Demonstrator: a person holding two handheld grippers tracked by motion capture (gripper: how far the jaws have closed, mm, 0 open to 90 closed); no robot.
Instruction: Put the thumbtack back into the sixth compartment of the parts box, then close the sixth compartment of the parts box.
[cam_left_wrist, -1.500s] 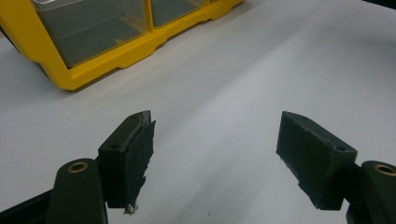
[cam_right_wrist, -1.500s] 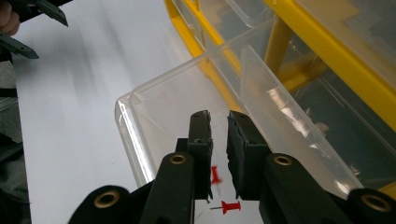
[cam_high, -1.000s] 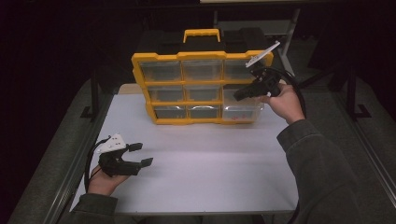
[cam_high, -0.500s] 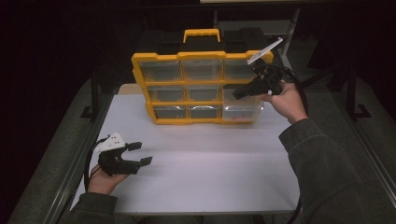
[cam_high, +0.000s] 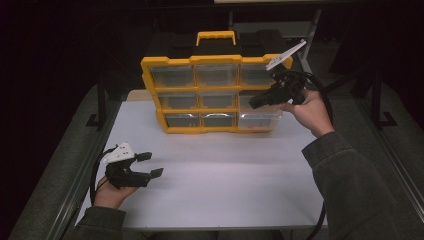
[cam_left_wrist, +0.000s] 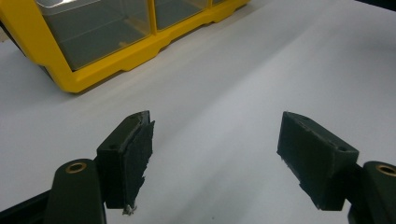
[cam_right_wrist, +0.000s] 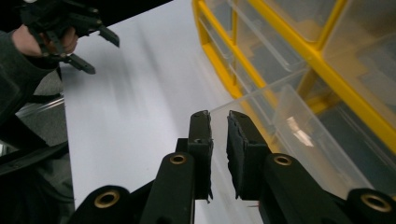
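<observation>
Where the white table (cam_high: 220, 185) meets its far edge stands one yellow storage cabinet (cam_high: 215, 95) with a black top and a yellow carry handle (cam_high: 216, 37); three rows of three clear plastic drawers, front facing the person. Bottom-right drawer (cam_high: 260, 119): pulled partly out of its slot, clear walls, faint reddish contents too blurred to identify. Other drawers sit flush in the frame.

Right gripper (cam_right_wrist: 219, 122): held raised at the cabinet's right side, in front of the middle row and above the pulled-out drawer, by the right hand (cam_high: 311, 110), forearm in a dark green sleeve (cam_high: 345, 180) coming from the table's near right corner. Jaws nearly together with a thin gap; the drawer's clear corner lies right at their tips, but whether they pinch it cannot be told.

Left gripper (cam_left_wrist: 215, 140): resting low near the table's near left corner, held by the left hand (cam_high: 111, 192), pointing toward the right edge. Jaws spread wide, nothing between them, bare table beneath, well apart from the cabinet.
</observation>
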